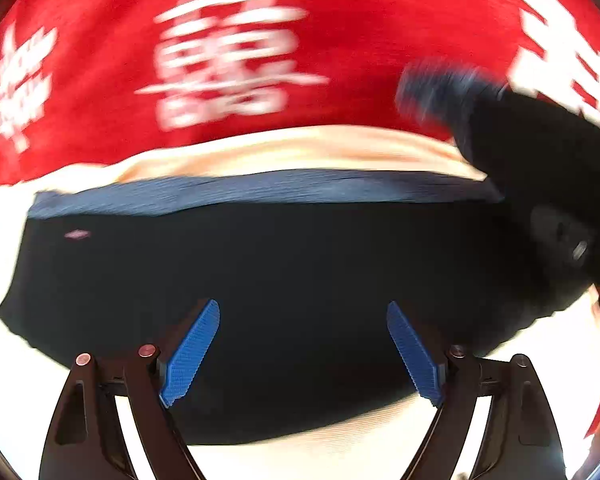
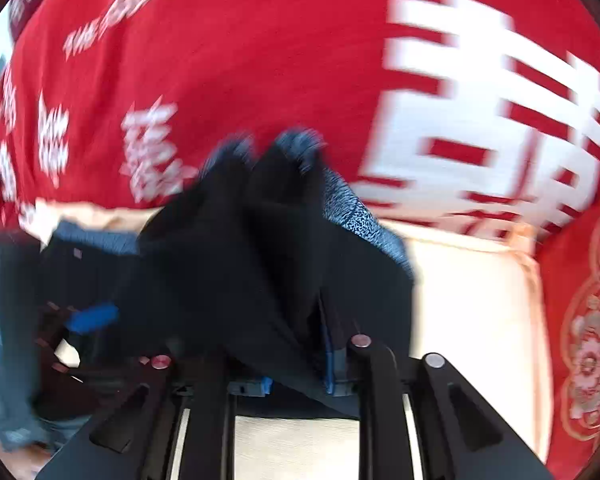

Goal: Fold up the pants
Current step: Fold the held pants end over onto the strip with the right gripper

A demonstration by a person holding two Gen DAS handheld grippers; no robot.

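The dark pants lie folded on a cream sheet, a blue waistband strip along their far edge. My left gripper hovers over them, its blue pads wide apart and nothing between them. At the right of that view a lifted part of the pants hangs from the other gripper. In the right wrist view, my right gripper is shut on a bunched peak of the pants; the cloth drapes over the fingers and hides the tips. The left gripper's blue pad shows at lower left.
A red cloth with large white characters covers the far side. The cream sheet lies under the pants. A red cushion with gold flower embroidery sits at the far right. Both views are motion-blurred.
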